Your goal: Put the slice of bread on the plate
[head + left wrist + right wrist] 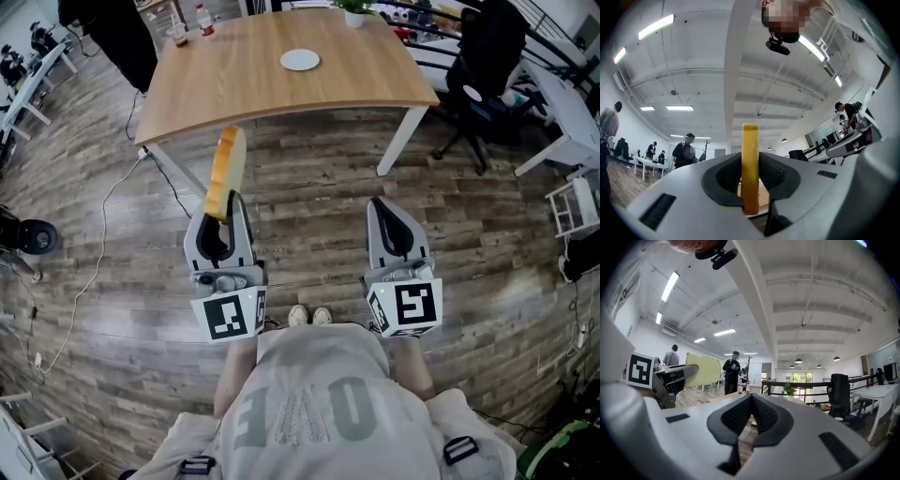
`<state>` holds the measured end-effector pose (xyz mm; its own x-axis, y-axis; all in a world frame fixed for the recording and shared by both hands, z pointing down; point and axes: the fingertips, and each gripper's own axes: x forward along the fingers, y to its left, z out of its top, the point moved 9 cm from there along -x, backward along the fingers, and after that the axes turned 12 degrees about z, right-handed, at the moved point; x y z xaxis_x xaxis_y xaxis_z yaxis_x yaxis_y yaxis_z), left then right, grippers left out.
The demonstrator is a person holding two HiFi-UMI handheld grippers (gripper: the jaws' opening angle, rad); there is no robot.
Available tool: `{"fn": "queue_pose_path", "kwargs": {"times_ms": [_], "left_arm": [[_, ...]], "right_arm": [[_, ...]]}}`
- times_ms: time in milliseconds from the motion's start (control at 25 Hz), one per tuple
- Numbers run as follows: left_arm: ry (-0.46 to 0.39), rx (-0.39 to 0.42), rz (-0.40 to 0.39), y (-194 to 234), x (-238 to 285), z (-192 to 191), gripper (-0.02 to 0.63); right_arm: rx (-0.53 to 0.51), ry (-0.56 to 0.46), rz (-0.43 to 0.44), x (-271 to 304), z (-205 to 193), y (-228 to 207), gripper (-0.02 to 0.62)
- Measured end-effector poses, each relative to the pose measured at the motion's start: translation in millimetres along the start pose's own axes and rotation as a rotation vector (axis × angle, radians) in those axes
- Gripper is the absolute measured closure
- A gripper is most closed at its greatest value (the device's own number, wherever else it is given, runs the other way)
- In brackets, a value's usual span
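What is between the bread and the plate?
Nothing in the way: the head view shows only floor and bare table between the bread and the plate.

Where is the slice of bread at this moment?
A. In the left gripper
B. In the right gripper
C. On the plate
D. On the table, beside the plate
A: the bread stands on edge, clamped between the jaws of the left gripper, while the plate lies bare on the table.

smooth wood table point(234, 84), glossy plate point(300, 60)
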<state>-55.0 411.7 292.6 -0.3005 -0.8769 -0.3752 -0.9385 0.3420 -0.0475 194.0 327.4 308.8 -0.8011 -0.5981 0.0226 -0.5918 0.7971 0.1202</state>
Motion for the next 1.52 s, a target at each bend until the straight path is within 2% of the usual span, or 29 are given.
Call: {"fn": "queue_pose_path", "kwargs": {"times_ms": [200, 480, 680, 760, 880, 1000, 1160, 1360, 1520], "left_arm": [[0.009, -0.005, 0.001, 0, -6, 0, 0.517], [0.011, 0.009, -0.006, -10, -12, 3, 0.517], [0.011, 0.056, -0.004, -15, -22, 7, 0.517], [0.009, 0.077, 0.015, -12, -23, 4, 0.517], [0.046, 0.081, 0.086, 6, -18, -6, 0.517], [0.038, 0.070, 0.132, 20, -10, -13, 0.517], [-0.005, 0.065, 0.131, 22, 23, -34, 0.517], [-0.009, 0.001, 0.123, 17, 104, -77, 0.517], [-0.045, 0.024, 0.025, 8, 173, -89, 0.517]], "right_arm": [[-0.041, 0.001, 0.003, -3, 2, 8, 0.578], [0.017, 0.007, 0.012, -15, -10, 1, 0.578], [0.082, 0.022, 0.030, -19, -27, -7, 0.578], [0.108, 0.033, 0.030, -15, -35, -8, 0.578], [0.187, 0.064, 0.056, -7, -47, -1, 0.578], [0.184, 0.107, 0.082, 1, -58, -2, 0.578], [0.177, 0.100, 0.080, 33, -67, -28, 0.578], [0.171, 0.078, 0.043, 97, -61, -69, 0.578], [0.099, 0.020, 0.048, 152, -36, -95, 0.578]]}}
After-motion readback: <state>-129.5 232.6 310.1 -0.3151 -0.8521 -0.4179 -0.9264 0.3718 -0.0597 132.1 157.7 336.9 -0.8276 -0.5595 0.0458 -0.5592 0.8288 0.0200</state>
